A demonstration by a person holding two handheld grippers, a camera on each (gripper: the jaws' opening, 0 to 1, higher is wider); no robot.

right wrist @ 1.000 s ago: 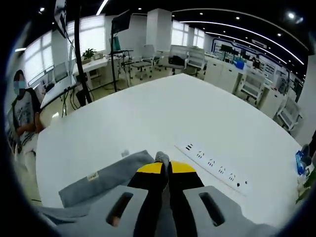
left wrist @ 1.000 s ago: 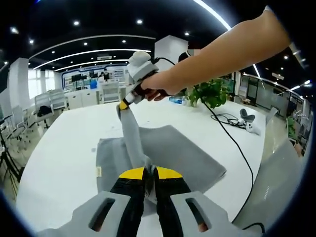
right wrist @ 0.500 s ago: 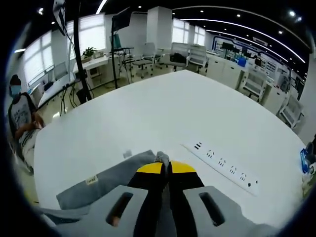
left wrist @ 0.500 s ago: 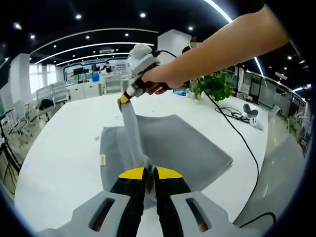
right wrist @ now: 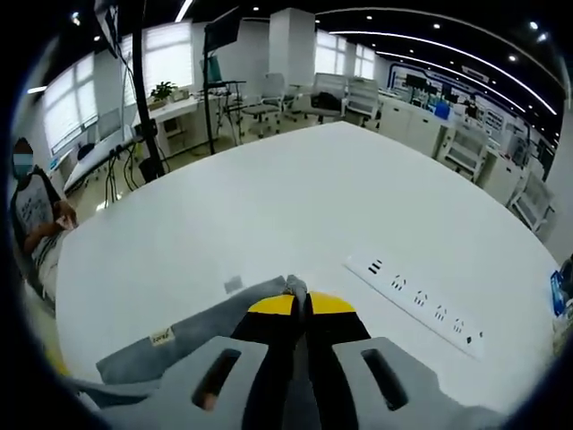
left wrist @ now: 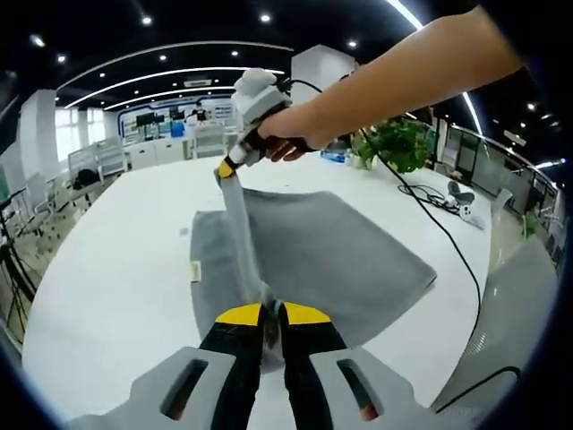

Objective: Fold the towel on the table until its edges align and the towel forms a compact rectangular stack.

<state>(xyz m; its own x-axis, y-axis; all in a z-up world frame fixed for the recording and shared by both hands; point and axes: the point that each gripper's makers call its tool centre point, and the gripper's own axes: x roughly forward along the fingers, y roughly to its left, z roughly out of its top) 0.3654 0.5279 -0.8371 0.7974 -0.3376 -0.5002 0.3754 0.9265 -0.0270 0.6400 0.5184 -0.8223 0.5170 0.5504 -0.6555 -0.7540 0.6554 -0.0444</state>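
Towel (left wrist: 340,260): grey, lying on the white table (left wrist: 107,269), partly lifted. A small tag (left wrist: 194,271) sits at its left edge. One raised edge runs as a taut strip between the two grippers.

Left gripper (left wrist: 271,315): jaws closed tight on the near end of that strip, yellow tips pressed together with cloth between them.

Right gripper (left wrist: 227,168): seen in the left gripper view, held in a hand (left wrist: 285,141) above the table, pinching the far end of the strip. In the right gripper view (right wrist: 300,306) its jaws are closed, a tuft of towel (right wrist: 179,336) poking out past the tips; the rest of the cloth lies below and to the left.

Power strip (right wrist: 419,303): white, on the table near the right gripper, apart from the towel.

Cable (left wrist: 439,235): black, trailing over the table's far side.

Plant (left wrist: 394,143): green, possibly standing on the table's far edge.
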